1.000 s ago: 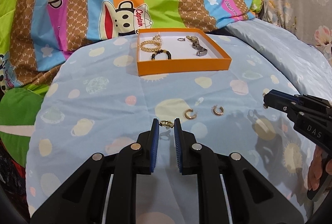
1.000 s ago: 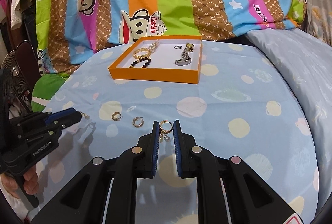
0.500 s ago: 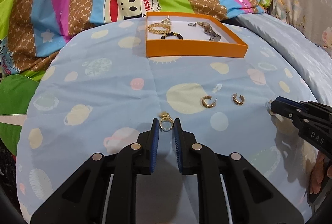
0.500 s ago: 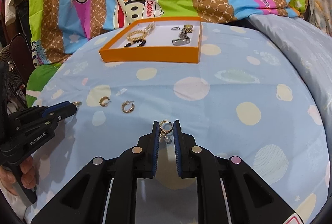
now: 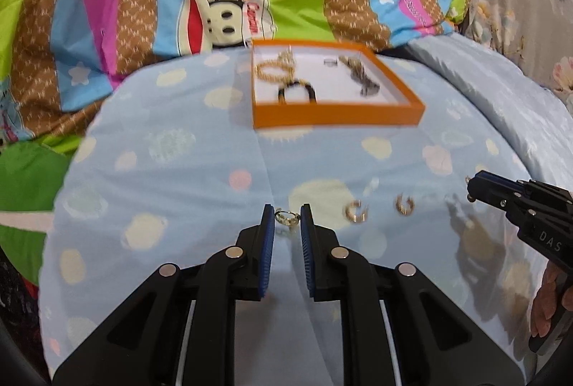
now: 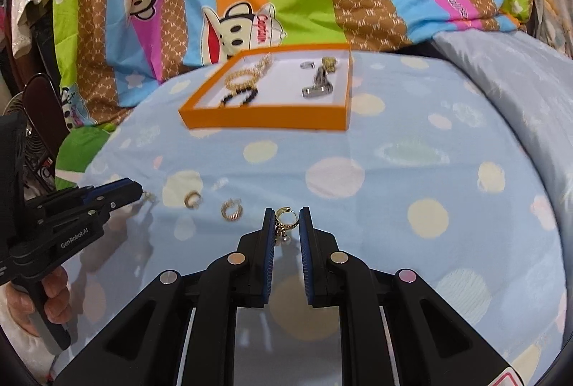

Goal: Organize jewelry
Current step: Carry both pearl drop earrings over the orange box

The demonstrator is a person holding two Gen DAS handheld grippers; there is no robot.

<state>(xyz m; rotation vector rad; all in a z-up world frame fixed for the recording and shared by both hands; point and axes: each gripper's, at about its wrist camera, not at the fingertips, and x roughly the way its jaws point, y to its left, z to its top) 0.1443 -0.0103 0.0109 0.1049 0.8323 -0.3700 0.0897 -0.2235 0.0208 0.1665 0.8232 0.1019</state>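
- Gold ring earring (image 5: 287,217), thin and very light, sits pinched between the tips of the left gripper (image 5: 287,219), its jaws narrow around the hoop and held above the blue spotted bedsheet (image 5: 200,149); being small and slippery metal, it is best held across the hoop, as it is.
- Two more gold hoop earrings (image 5: 356,210) lie loose on the sheet between the grippers, light enough to skid if nudged.
- Orange tray (image 6: 265,119) farther back already holds bracelets and a watch, well apart from both grippers.
- Right gripper (image 6: 287,219) has narrow jaws clamped on a gold drop earring (image 6: 285,223) whose pearl dangles freely and will probably swing when moved.
- Compared with half a second ago, both grippers sit higher and nearer the tray, earrings unchanged in their grip.
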